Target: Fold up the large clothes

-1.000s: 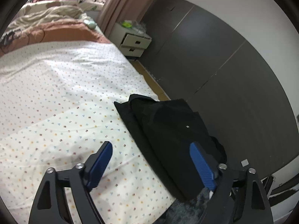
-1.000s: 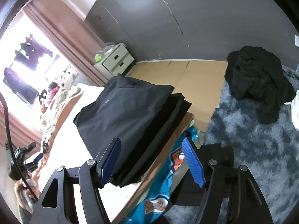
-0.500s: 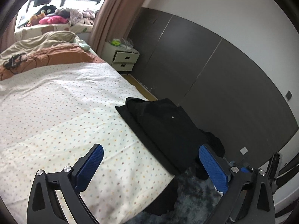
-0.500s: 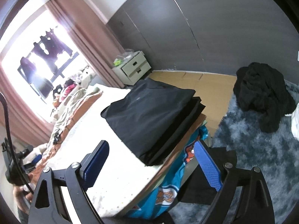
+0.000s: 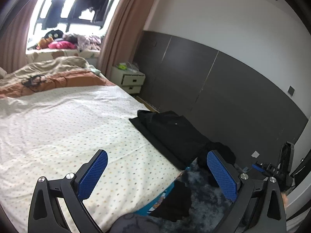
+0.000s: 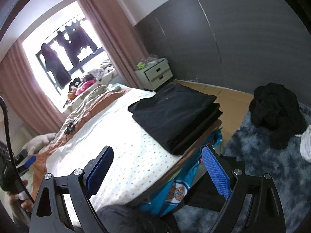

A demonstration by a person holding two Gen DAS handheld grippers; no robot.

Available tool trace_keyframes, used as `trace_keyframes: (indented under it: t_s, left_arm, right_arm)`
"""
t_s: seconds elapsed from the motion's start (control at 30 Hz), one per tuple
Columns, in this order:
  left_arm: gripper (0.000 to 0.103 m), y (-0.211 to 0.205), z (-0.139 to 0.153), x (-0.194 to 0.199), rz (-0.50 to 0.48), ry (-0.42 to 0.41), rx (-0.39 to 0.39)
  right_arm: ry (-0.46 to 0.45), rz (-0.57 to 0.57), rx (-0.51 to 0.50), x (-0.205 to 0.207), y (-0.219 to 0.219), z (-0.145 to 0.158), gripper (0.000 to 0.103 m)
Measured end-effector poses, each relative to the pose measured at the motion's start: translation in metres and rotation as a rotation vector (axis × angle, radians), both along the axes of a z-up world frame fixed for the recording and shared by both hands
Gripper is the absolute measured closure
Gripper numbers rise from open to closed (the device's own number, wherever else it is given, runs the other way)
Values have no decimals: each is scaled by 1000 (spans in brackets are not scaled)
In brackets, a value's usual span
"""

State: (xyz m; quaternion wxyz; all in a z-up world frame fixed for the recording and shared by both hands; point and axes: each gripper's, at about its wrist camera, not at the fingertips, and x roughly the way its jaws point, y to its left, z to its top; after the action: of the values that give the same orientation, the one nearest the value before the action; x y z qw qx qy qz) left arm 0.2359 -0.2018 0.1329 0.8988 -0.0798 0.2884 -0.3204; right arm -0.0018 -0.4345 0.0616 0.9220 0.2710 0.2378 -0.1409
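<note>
A: Status? Where are the clothes?

B: Folded black stack (image 6: pixel 175 114) sits on the bed (image 5: pixel 58 132), at the corner nearest the dark wall panels (image 5: pixel 223 89), its edge flush with the mattress side. Looks like two or three dark garments, flat and squared. I'd call those done.

A: Anything left?

B: A crumpled black garment pile (image 6: pixel 278 114) is on the blue-grey rug (image 6: pixel 262 174), well apart from the bed. Something white (image 6: pixel 306 145) lies just beside it, cut off by the frame edge. Another dark piece (image 5: pixel 173 200) hangs or lies at the foot of the bed near the teal cartoon sheet (image 6: pixel 175 192); can't tell what it is. So my guess is partway through, with the rug pile likely next.

A: Grippers?

B: Left hand-held gripper (image 5: pixel 157 174) has its jaws spread wide, nothing between the blue pads. Right hand-held gripper (image 6: pixel 157 170) is the same: gaping, empty, and the stack is beyond its tips, not touching. Both have just been opening wider, holding nothing.

A: Rest of the bed?

B: Dotted sheet is bare in the middle, with rumpled bedding (image 5: pixel 54 71) at the far end by the window.
</note>
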Motion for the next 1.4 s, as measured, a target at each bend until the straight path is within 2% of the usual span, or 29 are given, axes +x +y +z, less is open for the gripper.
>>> trace_keyframes:
  t_s: [0.53,0.93,1.2,1.4]
  left_arm:
    - [1,54,-12,-119,88,-113,27]
    - [1,87,-25,-193,178,-189,52]
    - [1,108,-40,-218,260,-206,58]
    - [1,126,-61,-238,308,-183,65]
  right_arm:
    - [-32,103,-94,-64,68,5,11]
    - [-85,167,-133,-91,116,-14,11]
    - [-106,223,-197,-96,146,-25,11]
    - [-125,248,-221,-105,166,-33,11]
